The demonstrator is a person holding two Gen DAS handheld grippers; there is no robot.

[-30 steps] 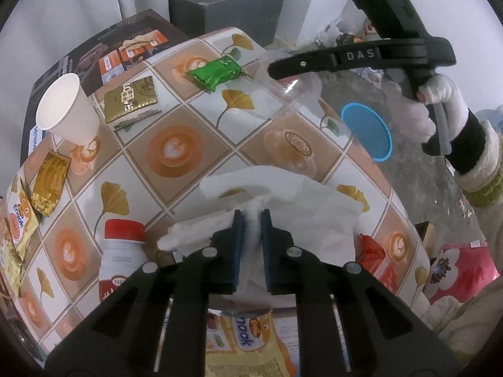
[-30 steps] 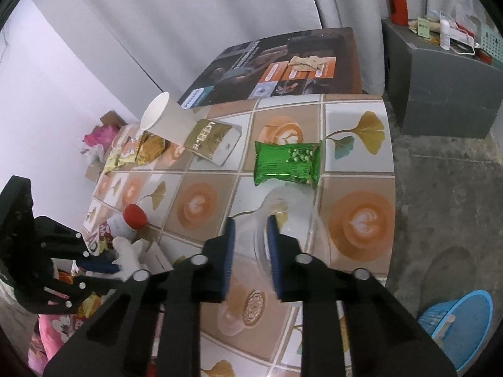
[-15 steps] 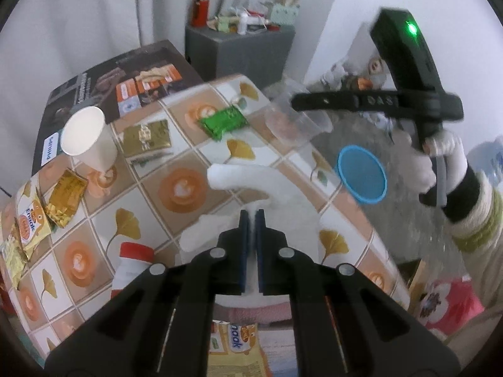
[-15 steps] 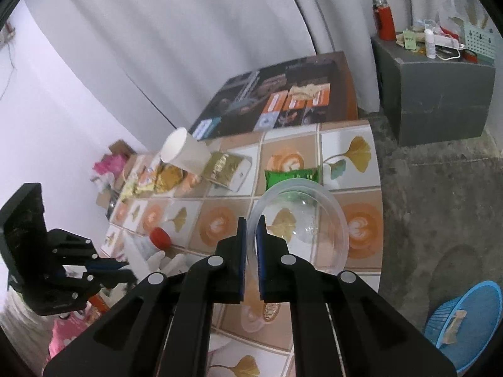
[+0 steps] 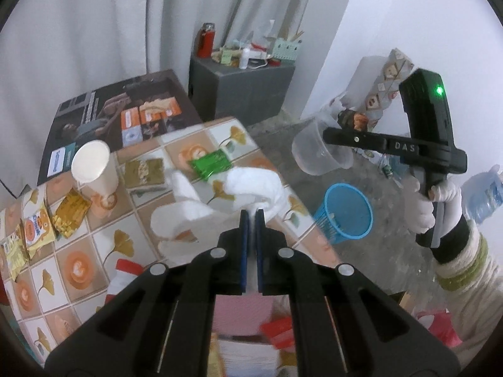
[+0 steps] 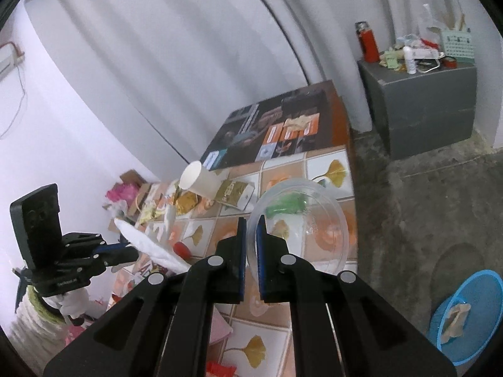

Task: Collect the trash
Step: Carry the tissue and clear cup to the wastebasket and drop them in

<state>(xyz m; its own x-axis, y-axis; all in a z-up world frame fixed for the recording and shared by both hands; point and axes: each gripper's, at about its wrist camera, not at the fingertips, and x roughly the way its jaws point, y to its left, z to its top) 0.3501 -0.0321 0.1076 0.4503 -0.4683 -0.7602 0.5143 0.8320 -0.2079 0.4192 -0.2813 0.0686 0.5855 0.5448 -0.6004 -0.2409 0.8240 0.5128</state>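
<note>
My left gripper [image 5: 251, 216] is shut on a crumpled white tissue [image 5: 251, 185] and holds it above the tiled table [image 5: 94, 245]. It also shows in the right wrist view [image 6: 125, 246] with the tissue [image 6: 151, 248] hanging from it. My right gripper [image 6: 251, 223] is shut on the rim of a clear plastic cup [image 6: 301, 220], lifted off the table. In the left wrist view the cup [image 5: 317, 150] hangs from the right gripper [image 5: 327, 132] above and behind a blue trash basket [image 5: 347, 213] on the floor.
On the table lie a white paper cup [image 5: 92, 166], a green snack packet [image 5: 210, 165], gold wrappers [image 5: 70, 212], snack packets [image 5: 34, 229] and a red-capped bottle [image 5: 125, 273]. A grey cabinet [image 5: 242, 91] stands behind. The blue basket [image 6: 468, 314] holds paper scrap.
Both grippers have risen from the table. The left lifted the tissue up; the right carried the clear cup off the table edge to above the blue basket.
</note>
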